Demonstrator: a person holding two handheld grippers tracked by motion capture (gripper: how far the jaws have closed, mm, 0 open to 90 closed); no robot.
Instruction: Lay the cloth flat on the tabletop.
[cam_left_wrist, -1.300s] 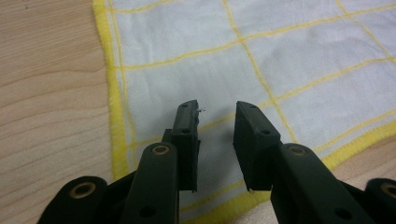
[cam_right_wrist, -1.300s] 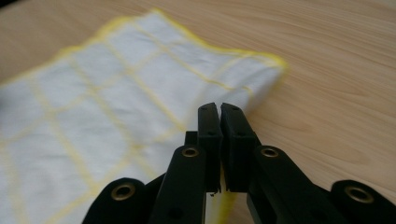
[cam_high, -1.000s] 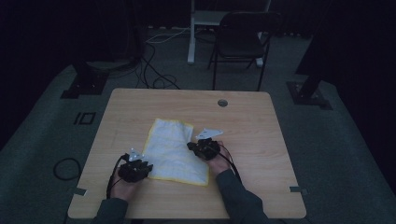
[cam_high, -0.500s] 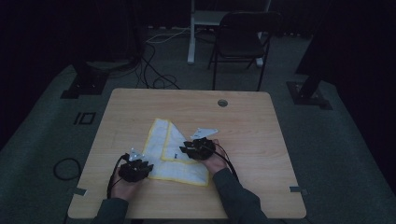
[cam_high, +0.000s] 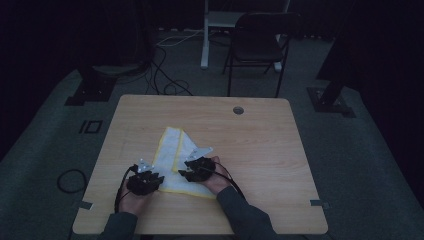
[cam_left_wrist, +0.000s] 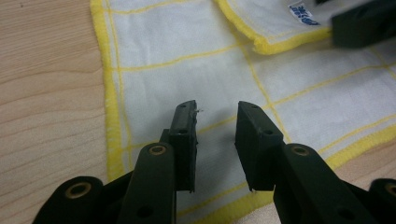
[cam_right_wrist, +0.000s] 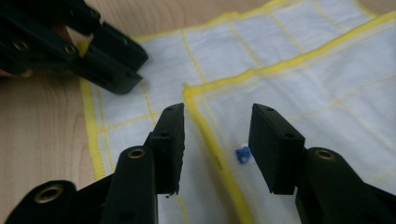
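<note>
A white cloth with yellow stitching (cam_high: 172, 150) lies on the wooden table (cam_high: 260, 145), one flap folded across it. In the right gripper view the flap's yellow-hemmed corner (cam_right_wrist: 189, 91) and a small blue tag (cam_right_wrist: 242, 154) lie under my right gripper (cam_right_wrist: 217, 112). Its jaws have just been opening and the pads press on nothing. My left gripper (cam_left_wrist: 217, 109) hovers open over the cloth's near edge (cam_left_wrist: 187, 46), gripping nothing. In the high view the left gripper (cam_high: 145, 181) and right gripper (cam_high: 197, 170) sit close together at the cloth's near side.
A round cable hole (cam_high: 238, 110) sits near the table's far edge. Behind the table stand a dark folding chair (cam_high: 260, 45) and a white post (cam_high: 205, 35), with cables (cam_high: 165, 75) on the floor. Bare wood stretches to the right of the cloth.
My right gripper moved left and nearer, toward the left gripper, drawing the cloth's right part over into a fold, and its jaws opened off the cloth. The left gripper stayed put.
</note>
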